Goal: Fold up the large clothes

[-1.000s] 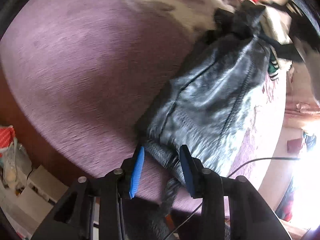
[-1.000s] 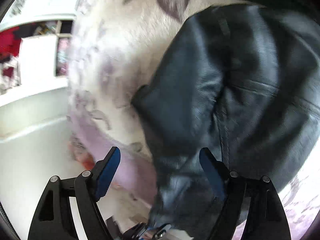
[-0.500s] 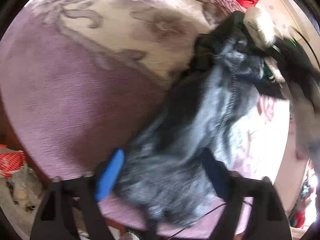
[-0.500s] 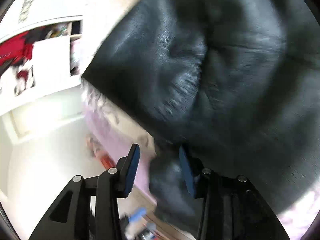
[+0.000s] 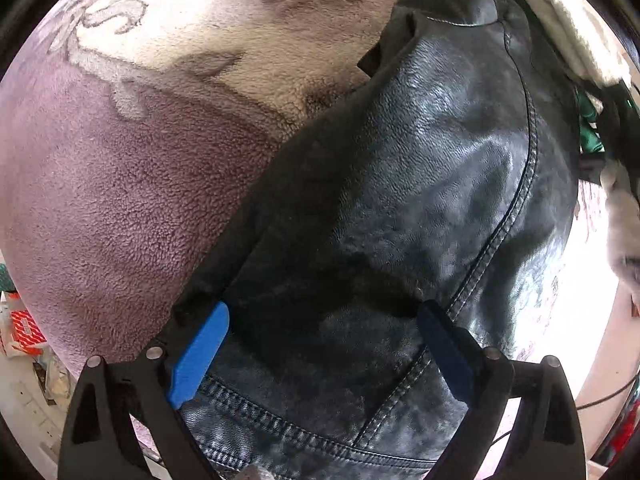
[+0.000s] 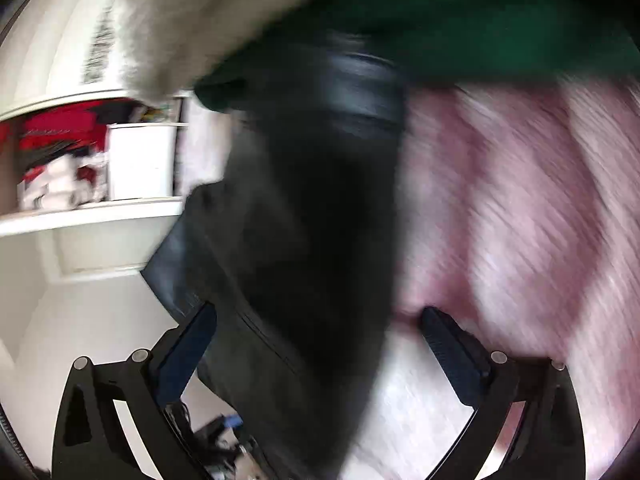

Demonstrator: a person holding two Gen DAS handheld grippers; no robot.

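A black leather jacket (image 5: 420,160) lies on a plush blanket (image 5: 120,200) that is purple with a cream patterned part. My left gripper (image 5: 324,312) points down just over the jacket's stitched lower panel. Its jaws are opening wide, with leather under the gap and neither blue pad pressing on it. In the blurred right wrist view, a dark fold of the jacket (image 6: 312,220) hangs between the fingers of my right gripper (image 6: 320,314). These jaws are also opening wide, and the pads stand clear of the fold.
Green cloth (image 6: 480,20) fills the top of the right wrist view, above pink blanket (image 6: 520,200). A white shelf (image 6: 80,216) with red items (image 6: 60,132) stands to the left. Fluffy cream fabric (image 5: 560,20) shows at the left view's upper right. Boxes (image 5: 24,328) lie on the floor.
The left gripper let go of the jacket's ribbed edge, spread wide and moved over the jacket body. The right gripper narrowed on a dark fold, then spread wide as its view swung.
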